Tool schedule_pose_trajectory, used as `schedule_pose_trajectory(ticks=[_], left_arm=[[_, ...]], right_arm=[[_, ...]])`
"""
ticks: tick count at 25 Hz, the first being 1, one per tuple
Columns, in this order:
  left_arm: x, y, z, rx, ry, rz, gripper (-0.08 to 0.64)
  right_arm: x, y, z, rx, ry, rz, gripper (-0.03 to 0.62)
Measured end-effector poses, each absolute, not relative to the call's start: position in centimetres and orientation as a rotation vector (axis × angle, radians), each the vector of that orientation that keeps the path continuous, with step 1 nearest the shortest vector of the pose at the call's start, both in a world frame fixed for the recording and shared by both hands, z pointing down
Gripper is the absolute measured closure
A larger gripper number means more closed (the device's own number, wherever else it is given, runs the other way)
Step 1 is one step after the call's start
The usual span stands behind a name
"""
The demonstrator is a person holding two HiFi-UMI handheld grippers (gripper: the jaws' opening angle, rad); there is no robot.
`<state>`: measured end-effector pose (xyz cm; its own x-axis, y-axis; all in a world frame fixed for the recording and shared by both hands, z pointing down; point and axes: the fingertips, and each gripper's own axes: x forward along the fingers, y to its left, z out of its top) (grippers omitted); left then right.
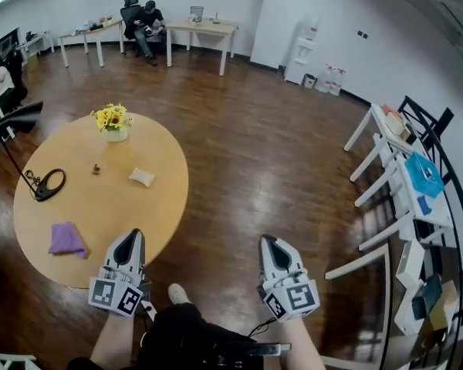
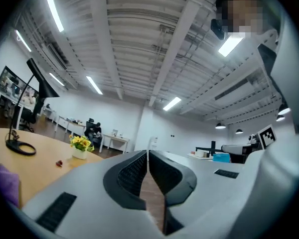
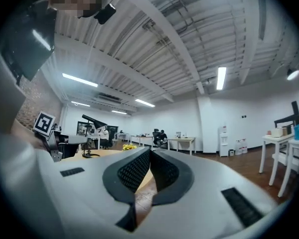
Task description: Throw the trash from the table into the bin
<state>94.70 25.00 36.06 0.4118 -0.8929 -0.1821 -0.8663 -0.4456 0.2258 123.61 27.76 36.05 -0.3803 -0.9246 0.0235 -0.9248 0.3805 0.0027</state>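
Both tools are pinched right together with nothing in them. The left tool (image 1: 131, 239) hangs over the near edge of the surface (image 1: 166, 206), and the right tool (image 1: 271, 244) is off it, over bare floor. So no grab has started yet.

The trash, as far as I can make out, is three bits, all on the surface:
- the white wad (image 1: 142, 176), out in the middle, a bit toward the right edge
- the purple wad (image 1: 67, 239), by the near edge, just beside the left tool
- the red bit (image 1: 96, 169), tiny, in the middle, between the flowers (image 1: 113, 120) at the far edge and the purple wad

My guess on handling: the white wad looks like crumpled tissue or paper, so it's light and squashy with nothing to break. I'd open wide, come down over it and pinch across the middle, since it'll just compress. The purple wad looks soft and floppy too, maybe cloth. I'd take it at the bunched-up hump, not a flat corner, or it may slide out or drag. The red bit is the annoying one. It's too small to tell what it is, but it's probably hard and might skitter, so fingertips only, straight down.

I'd leave the flowers and the lamp (image 1: 49, 184) at the left edge alone. I can't see the bin in any view.
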Motion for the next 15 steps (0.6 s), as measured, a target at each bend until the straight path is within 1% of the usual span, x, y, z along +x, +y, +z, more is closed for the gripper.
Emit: schedule_pose_trajectory(ticks=[6,13,14,15], left_arm=[[88.3,19.7,37.5,2.396,-1.810,-0.421,0.552],[81.2,15.0,38.5,2.250,-2.042,-0.397,0.552],[80.4,14.8,38.6,2.219,-2.071,-0.399,0.552],[79.7,14.8,38.9,2.183,-2.100,-0.401,0.552]], right_arm=[[116.9,16.9,38.3,1.481,-2.665,0.060,0.589],[105.5,5.1,41.4,1.128,-2.740,0.059,0.589],[104.0,4.0,42.6,1.067,-2.728,0.072,0.580],[102.6,2.9,44.1,1.004,-2.710,0.088,0.528]])
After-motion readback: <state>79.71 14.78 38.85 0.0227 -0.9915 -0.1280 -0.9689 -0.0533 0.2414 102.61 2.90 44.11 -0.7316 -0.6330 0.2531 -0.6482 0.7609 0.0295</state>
